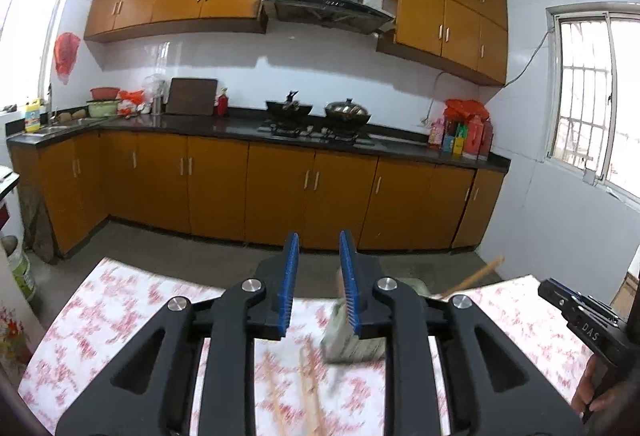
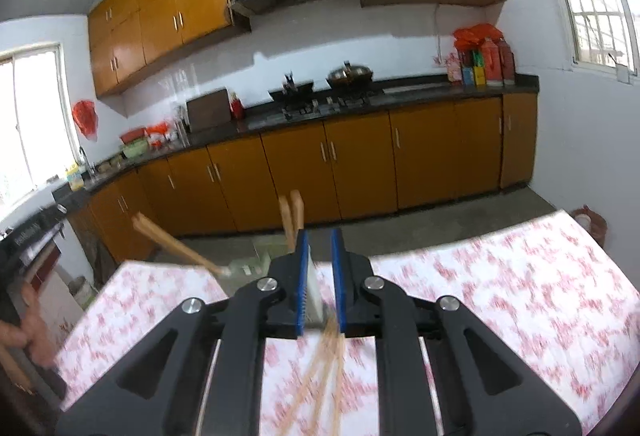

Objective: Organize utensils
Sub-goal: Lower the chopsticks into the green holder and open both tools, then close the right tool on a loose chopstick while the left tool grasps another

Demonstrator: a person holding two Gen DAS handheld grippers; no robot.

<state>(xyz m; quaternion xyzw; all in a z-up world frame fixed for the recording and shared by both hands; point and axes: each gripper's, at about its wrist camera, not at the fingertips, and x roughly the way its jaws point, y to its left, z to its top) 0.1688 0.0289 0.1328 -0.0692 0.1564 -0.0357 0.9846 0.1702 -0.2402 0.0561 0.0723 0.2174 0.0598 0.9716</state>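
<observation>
The left gripper (image 1: 319, 286) stands slightly open and empty; blurred wooden chopsticks (image 1: 310, 388) lie on the red-flowered white tablecloth (image 1: 120, 316) just nearer. The right gripper's (image 2: 320, 282) jaws are narrowly parted above more chopsticks; any grip is unclear.

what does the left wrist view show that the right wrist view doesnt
Only the left wrist view: the left gripper, jaws apart, a blurred pale green holder beside one pad, and the right gripper at the picture's right edge.

Only the right wrist view: the right gripper, a blurred pale object between its pads, and wooden chopsticks rising beyond it.

Both: the red-and-white floral tablecloth, orange kitchen cabinets, two black woks on the stove.
</observation>
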